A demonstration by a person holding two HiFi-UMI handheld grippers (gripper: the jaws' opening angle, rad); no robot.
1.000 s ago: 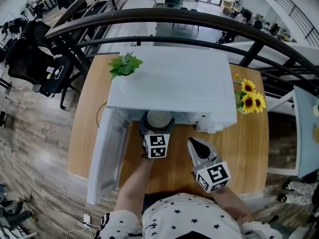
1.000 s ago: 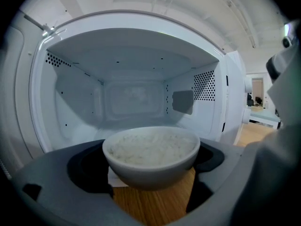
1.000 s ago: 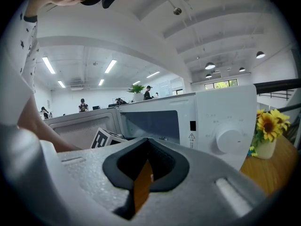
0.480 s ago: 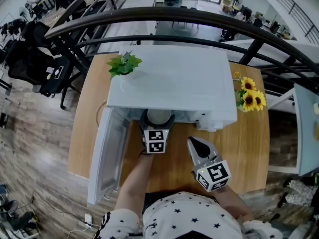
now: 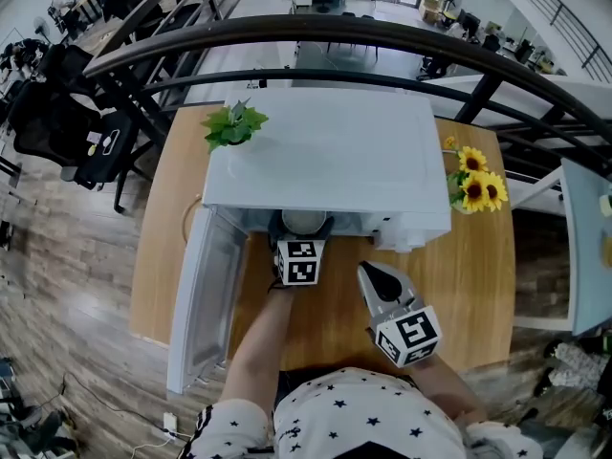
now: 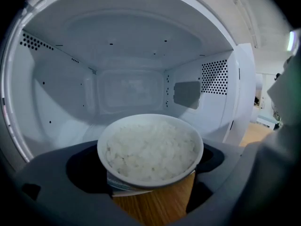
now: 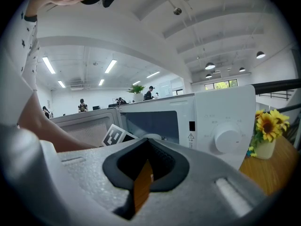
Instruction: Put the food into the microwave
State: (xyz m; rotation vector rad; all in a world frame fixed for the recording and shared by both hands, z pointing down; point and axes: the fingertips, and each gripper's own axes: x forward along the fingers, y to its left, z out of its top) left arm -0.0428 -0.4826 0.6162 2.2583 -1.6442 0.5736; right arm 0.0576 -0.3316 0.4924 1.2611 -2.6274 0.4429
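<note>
A white bowl of rice (image 6: 150,149) sits between the jaws of my left gripper (image 6: 149,167), which is shut on it. In the head view the bowl (image 5: 304,221) and left gripper (image 5: 303,228) are at the mouth of the white microwave (image 5: 325,151). Its door (image 5: 201,295) hangs open to the left. The bare white cavity (image 6: 127,55) lies straight ahead of the bowl. My right gripper (image 5: 375,280) hovers over the wooden table (image 5: 478,295) in front of the control panel (image 7: 228,138). It is shut and holds nothing (image 7: 143,173).
A small green plant (image 5: 232,124) stands on the microwave's top left corner. A vase of sunflowers (image 5: 473,187) is on the table right of the microwave. A black railing (image 5: 382,36) curves behind the table. The open door blocks the table's left front.
My left gripper has carried the bowl a little forward, toward the microwave's opening. The right gripper has stayed where it was.
</note>
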